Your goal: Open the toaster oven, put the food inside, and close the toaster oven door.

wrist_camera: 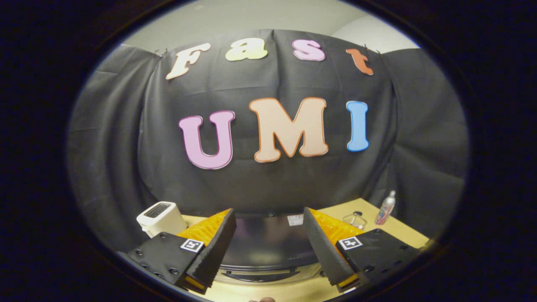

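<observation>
Toaster oven [268, 243] seen from above and in front: dark, glossy top with a small pale sticker [295, 219] near its back edge, rounded front rim, curved dark handle [260, 275] low on the door side. Door looks shut, though little of the front face shows. Sits on a light wooden table [402, 228], against the black cloth wall, directly between and just beyond the gripper's fingers.

Gripper [268, 251] held above the oven, aimed forward and slightly down at the top. Fingers [216, 247] spread wide apart, open, nothing between them but the oven top further off; no contact with anything. Square marker tags on both finger mounts.

Oven's long axis runs side to side across the gap between the fingers; door and handle face toward the gripper, back toward the wall.

White toaster-like appliance [160, 217] on the table beyond the left finger, near the oven's left end. Clear glass lidded dish [355, 219] beyond the right finger, and a small bottle [386, 208] upright further right, well apart from the oven. Small part of a hand below the oven's handle, too little to tell more.
</observation>
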`<state>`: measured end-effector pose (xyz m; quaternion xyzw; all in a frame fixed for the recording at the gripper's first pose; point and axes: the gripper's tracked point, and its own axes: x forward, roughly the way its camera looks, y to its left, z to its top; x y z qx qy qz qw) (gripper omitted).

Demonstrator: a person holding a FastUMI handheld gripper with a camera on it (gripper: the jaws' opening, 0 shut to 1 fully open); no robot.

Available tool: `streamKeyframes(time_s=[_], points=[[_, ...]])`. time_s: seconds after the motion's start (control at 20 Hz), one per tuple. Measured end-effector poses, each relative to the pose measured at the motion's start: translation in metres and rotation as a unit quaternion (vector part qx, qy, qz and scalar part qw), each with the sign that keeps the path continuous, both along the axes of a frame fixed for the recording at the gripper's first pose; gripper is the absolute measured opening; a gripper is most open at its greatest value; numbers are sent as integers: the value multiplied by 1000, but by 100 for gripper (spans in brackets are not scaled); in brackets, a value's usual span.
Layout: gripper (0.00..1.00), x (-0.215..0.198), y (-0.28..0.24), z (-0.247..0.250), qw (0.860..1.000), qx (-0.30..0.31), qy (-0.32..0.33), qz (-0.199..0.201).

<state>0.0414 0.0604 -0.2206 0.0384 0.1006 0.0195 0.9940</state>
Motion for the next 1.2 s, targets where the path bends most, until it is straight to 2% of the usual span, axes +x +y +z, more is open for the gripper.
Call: streamKeyframes(time_s=[0.2,0.5,0.75,1.0,1.2], points=[[100,-2,2,-51,999,-16,52,-2],[100,-6,6,-99,995,-15,101,-3],[100,-10,6,-125,992,-30,126,-3],[100,-11,8,-126,994,-26,108,-7],[100,-16,9,-126,993,-28,111,10]])
